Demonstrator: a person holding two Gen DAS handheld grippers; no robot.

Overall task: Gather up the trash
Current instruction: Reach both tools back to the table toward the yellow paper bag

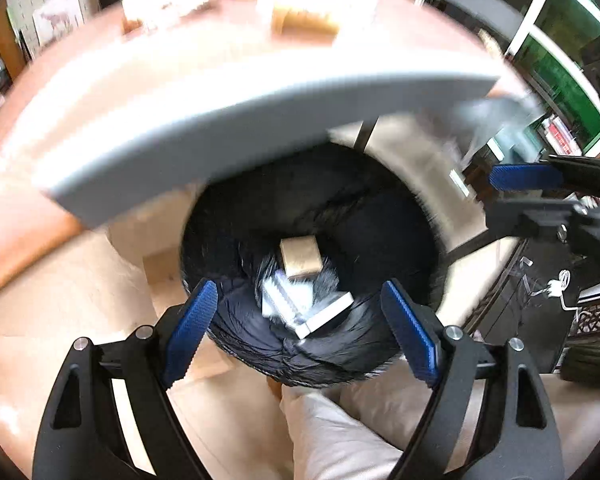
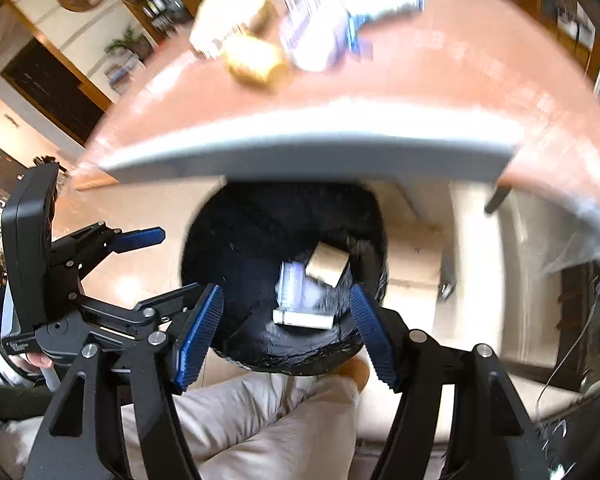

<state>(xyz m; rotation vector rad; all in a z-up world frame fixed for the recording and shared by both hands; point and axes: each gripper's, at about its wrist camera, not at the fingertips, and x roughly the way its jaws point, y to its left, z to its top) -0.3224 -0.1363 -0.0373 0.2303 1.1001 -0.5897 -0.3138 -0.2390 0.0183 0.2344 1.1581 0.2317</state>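
Our left gripper (image 1: 300, 328) is spread wide w/ nothing between its blue pads (image 1: 192, 328). The right gripper (image 2: 286, 332) is the same: jaws far apart, empty.

Straight ahead of both tools, just past the fingertips, we look down into the trash bin (image 1: 380, 216) (image 2: 236, 232), round and lined w/ a black bag. In its bottom lie a tan cardboard piece (image 1: 300, 255) (image 2: 327, 264), a pale crumpled wrapper (image 1: 286, 296) (image 2: 294, 286) nearer the tools, and a flat white box (image 1: 326, 314) (image 2: 302, 319) nearest of all (the three overlap or touch; blur hides exactly how).

Nearer than the bin, below our fingers, sit the person's legs in light trousers (image 1: 332, 432) (image 2: 252, 420).

Beyond the bin, the reddish table (image 1: 60, 128) (image 2: 460, 64) juts over its far rim w/ a grey edge. On the far part of the top more trash waits: tan cardboard bits (image 1: 304, 20) (image 2: 256, 62) and white/blue packets (image 2: 320, 24), heavily blurred.

From the left cam the right tool (image 1: 526, 178) shows off to the right side; from the right cam the left tool (image 2: 140, 237) shows off to the left.
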